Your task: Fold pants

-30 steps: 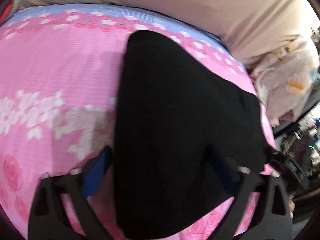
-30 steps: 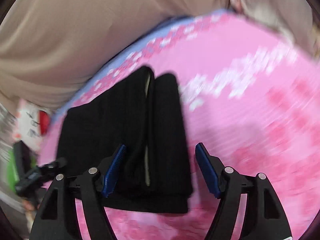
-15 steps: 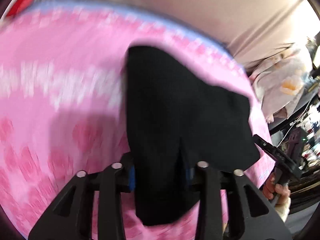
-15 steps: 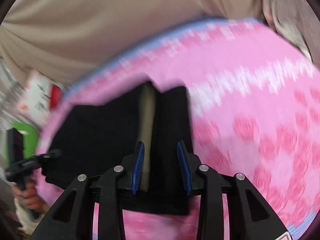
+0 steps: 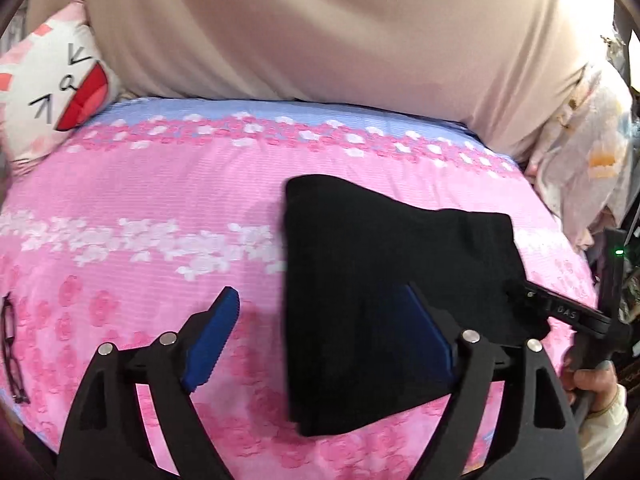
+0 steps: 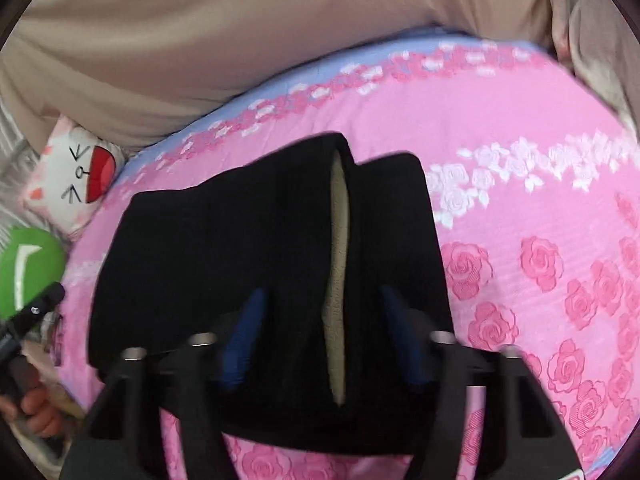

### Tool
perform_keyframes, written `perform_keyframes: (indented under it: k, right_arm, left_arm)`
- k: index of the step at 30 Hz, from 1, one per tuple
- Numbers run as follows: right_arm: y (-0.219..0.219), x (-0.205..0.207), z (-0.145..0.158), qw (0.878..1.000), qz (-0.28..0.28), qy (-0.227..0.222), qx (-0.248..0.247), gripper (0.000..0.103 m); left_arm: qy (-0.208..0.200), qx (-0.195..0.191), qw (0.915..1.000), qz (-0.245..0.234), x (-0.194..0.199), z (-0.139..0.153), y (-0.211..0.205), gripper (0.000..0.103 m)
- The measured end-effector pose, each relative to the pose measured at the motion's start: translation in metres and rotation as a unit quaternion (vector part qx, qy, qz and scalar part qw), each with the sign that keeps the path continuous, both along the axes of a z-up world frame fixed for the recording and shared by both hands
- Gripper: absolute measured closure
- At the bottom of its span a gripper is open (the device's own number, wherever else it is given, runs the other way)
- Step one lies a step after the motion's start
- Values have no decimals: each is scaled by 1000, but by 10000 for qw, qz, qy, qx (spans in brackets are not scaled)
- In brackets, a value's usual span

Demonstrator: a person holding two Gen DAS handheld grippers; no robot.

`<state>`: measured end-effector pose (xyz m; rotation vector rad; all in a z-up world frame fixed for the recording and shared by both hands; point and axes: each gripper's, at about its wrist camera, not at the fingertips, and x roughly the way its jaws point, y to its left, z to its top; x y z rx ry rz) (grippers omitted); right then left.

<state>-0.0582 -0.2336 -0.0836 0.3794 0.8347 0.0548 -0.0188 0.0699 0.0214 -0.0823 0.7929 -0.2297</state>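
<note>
One pair of black pants (image 5: 384, 288), folded, lies on your pink floral bedspread (image 5: 140, 200), long axis running away from you toward the beige headboard (image 5: 320, 40). Bare spread lies left; the bed edge is near on the right. Your left gripper (image 5: 320, 340) and right gripper (image 6: 324, 336) both stand wide open, holding nothing, over the near hem.

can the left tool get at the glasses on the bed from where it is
Probably yes: the left tool is open, and bare pink bedspread separates it from the glasses at the bed's left edge. The black pants lie opposite.
</note>
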Motion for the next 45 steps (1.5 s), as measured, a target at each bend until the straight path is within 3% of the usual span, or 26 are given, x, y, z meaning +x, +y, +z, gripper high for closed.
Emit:
perform_keyframes:
  k: [1, 2, 6, 10, 13, 17, 19, 21, 23, 27, 29, 32, 34, 35, 37, 40, 41, 45]
  right_arm:
    - [8, -1, 9, 10000, 58, -60, -18, 77]
    - [15, -1, 19, 9995, 220, -183, 118, 89]
    - [72, 11, 62, 9928, 998, -632, 170, 93]
    - [158, 37, 96, 9697, 2187, -912, 603, 94]
    - [230, 54, 112, 9458, 2978, -1014, 806, 94]
    - [295, 66, 122, 9206, 3626, -992, 1057, 95]
    - [308, 65, 129, 9154, 3707, -1068, 1150, 95]
    - [298, 66, 139, 9162, 3622, -1189, 1235, 95]
    - [261, 67, 144, 9200, 3391, -1346, 1432, 95]
    - [154, 46, 128, 9526, 2292, -1503, 1321, 95]
    - [80, 26, 90, 9760, 1388, -1172, 1204, 96]
    - [4, 4, 27, 9910, 339, -525, 1184, 95]
    - [-33, -2, -23, 9940, -268, 9, 1058, 94]
    - [-43, -5, -39, 9897, -237, -1, 1413, 94]
    - [-52, -10, -42, 9829, -221, -184, 1819, 94]
    - [-43, -3, -32, 9868, 16, -204, 1605, 72]
    - [-41, 0, -33, 9873, 90, -150, 1576, 61]
    - [-38, -2, -33, 9869, 281, -255, 1566, 41]
  left_arm:
    - [-14, 25, 10000, 81, -4, 3, 10, 22]
    - [-24, 17, 9998, 193, -3, 3, 20, 22]
    - [-104, -44, 9985, 535, -5, 6, 55, 22]
    - [-126, -57, 9961, 871, -10, 3, 85, 22]
    - [-80, 31, 9940, 1087, -17, -1, 105, 22]
    - [-24, 34, 9907, 1361, -27, -5, 132, 22]
    - [-22, 24, 9881, 1540, -30, -4, 145, 22]
    - [-14, -42, 9867, 1628, -32, -4, 154, 19]
    - [-44, -45, 9859, 1673, -33, -2, 157, 19]
    - [-62, -77, 9903, 1386, -30, -1, 138, 19]
    - [-72, -76, 9937, 1119, -25, 1, 118, 19]
    - [-38, -110, 9973, 722, -16, -1, 86, 19]
    - [76, -152, 9989, 439, -6, -4, 57, 19]
    - [126, -191, 9993, 287, -2, -5, 40, 19]
    - [211, -240, 9994, 140, 3, -5, 21, 19]
    - [253, -250, 9994, -49, 4, -3, -2, 19]
    - [234, -195, 9995, -57, 1, -2, -6, 19]
    - [166, 27, 9999, 34, -6, 3, -8, 15]
